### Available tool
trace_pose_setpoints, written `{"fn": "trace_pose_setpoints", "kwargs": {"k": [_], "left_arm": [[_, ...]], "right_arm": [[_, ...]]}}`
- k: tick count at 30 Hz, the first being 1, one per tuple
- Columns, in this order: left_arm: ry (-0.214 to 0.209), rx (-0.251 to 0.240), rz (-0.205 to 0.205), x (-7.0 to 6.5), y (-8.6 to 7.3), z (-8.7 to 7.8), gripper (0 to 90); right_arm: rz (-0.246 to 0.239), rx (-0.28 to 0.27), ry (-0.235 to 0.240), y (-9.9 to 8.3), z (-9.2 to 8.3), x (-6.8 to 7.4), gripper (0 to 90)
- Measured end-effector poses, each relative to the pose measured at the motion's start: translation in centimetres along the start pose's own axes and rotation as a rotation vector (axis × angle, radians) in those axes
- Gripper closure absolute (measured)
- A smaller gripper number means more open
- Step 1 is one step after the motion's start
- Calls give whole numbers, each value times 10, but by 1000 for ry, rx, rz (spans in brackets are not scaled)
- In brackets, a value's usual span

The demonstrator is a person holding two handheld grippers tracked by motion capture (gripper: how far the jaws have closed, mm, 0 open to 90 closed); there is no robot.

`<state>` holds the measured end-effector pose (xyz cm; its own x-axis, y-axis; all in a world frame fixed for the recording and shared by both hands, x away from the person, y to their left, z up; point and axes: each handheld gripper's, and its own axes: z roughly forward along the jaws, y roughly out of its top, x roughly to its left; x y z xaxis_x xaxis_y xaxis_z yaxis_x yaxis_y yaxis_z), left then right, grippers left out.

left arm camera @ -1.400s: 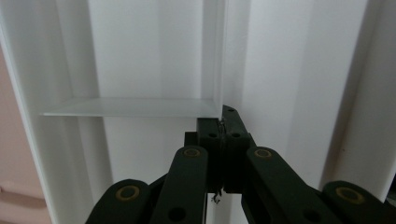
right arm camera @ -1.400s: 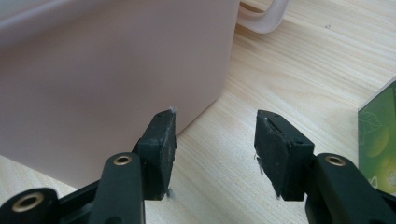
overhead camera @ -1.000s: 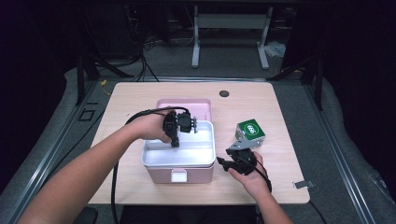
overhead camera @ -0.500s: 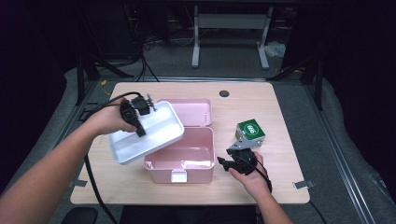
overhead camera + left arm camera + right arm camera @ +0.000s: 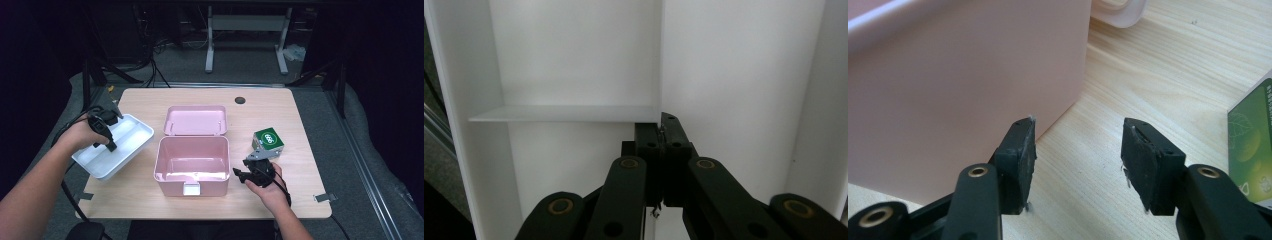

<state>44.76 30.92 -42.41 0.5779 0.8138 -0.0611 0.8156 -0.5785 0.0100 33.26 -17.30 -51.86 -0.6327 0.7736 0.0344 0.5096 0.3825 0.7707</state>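
A white divided tray (image 5: 125, 145) hangs tilted over the table's left edge, and my left gripper (image 5: 111, 142) is shut on its inner divider wall. In the left gripper view the jaws pinch that thin partition (image 5: 661, 75) of the tray (image 5: 574, 60). The pink box (image 5: 192, 160) stands open at the table's middle, its lid (image 5: 196, 120) laid back behind it and its inside bare. My right gripper (image 5: 241, 173) rests on the table just right of the box, open with nothing between its fingers; in the right gripper view (image 5: 1075, 165) the box's side wall (image 5: 963, 85) is at the left.
A green carton (image 5: 268, 140) stands on the table to the right of the box, behind the right gripper, and its edge (image 5: 1250, 145) appears in the right gripper view. A dark round cable hole (image 5: 240, 100) lies near the far edge. Tape tabs mark the front corners.
My left gripper has lifted the white tray out of the pink box and carried it left, to the table's left edge. The right gripper has stayed in place.
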Motion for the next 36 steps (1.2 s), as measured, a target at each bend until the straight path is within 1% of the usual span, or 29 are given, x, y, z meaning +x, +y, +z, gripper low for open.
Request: {"fn": "trace_pose_setpoints", "kwargs": {"k": [1, 2, 3, 4, 5, 6, 8, 9, 11, 12, 13, 15, 16, 18, 19, 20, 21, 22, 24, 25, 26, 27, 28, 30, 31, 33, 34, 35, 36], "left_arm": [[-1, 20, -10, 3, -1, 9, 891], [-3, 25, -12, 5, -2, 15, 891], [-12, 30, -27, 7, -4, 23, 891], [-20, 32, -34, 8, -4, 31, 891], [-31, 33, -40, 9, -5, 42, 891], [-31, 33, -40, 9, -5, 42, 891], [-50, 40, -53, 9, -6, 59, 891], [-56, 39, -53, 8, -6, 66, 890], [-85, 23, -60, 7, -6, 76, 891], [-91, 17, -61, 6, -7, 80, 890], [-88, 7, -63, 5, -7, 85, 890], [-78, 6, -59, 2, -7, 90, 889], [-82, -1, -60, 1, -8, 93, 889], [-96, -23, -63, 0, -10, 96, 874], [-102, -64, -75, 0, -14, 96, 839], [-102, -64, -75, 0, -14, 96, 790], [-109, -92, -85, -1, -18, 95, 790], [-111, -123, -98, -1, -21, 93, 759], [-96, -192, -138, -1, -30, 89, 690], [-91, -220, -146, -1, -34, 88, 656], [-100, -241, -150, -3, -38, 86, 619], [-98, -272, -144, -5, -42, 85, 595], [-99, -284, -140, -7, -44, 84, 550], [-88, -321, -147, -9, -48, 82, 529], [-86, -324, -138, -9, -51, 82, 499], [-84, -321, -137, -10, -52, 82, 485], [-86, -325, -132, -11, -54, 82, 472], [-99, -335, -134, -11, -59, 83, 463], [-99, -335, -134, -11, -59, 83, 456]], "right_arm": [[-1, 0, 0, 0, 0, 0, 474], [1, -1, 2, 0, 0, 0, 474], [0, 1, 1, 0, 0, 0, 474], [1, 0, 1, 0, 1, 0, 474], [2, -1, 0, 0, 0, -1, 474], [2, -1, 0, 0, 0, -1, 474], [2, 1, -1, 0, 1, -1, 474], [3, 2, -1, 0, 1, -1, 474], [4, 3, 1, 0, 1, -1, 474], [3, 3, 0, 0, 1, -1, 474], [3, 2, -1, -1, 1, -1, 474], [4, 4, 0, -1, 1, -1, 474], [3, 5, -1, -1, 1, -1, 474], [1, 6, -1, -1, 1, -1, 474], [-1, 3, -2, 0, 0, -1, 474], [-1, 3, -2, 0, 0, -1, 474], [-1, 4, -3, 0, 0, -1, 474], [3, 3, -4, 0, 0, -2, 472], [6, 2, -20, 0, -2, -2, 466], [10, -2, -22, 1, -3, -2, 463], [13, -6, -21, 2, -5, -2, 457], [17, -5, -28, 3, -6, -2, 449], [13, 2, -35, 4, -7, -2, 431], [5, 18, -48, 6, -8, -3, 403], [0, 43, -51, 8, -8, -4, 391], [-7, 54, -53, 9, -8, -4, 391], [-19, 68, -61, 11, -7, -5, 390], [-25, 95, -56, 14, -6, -7, 390], [-25, 95, -56, 14, -6, -7, 390]]}}
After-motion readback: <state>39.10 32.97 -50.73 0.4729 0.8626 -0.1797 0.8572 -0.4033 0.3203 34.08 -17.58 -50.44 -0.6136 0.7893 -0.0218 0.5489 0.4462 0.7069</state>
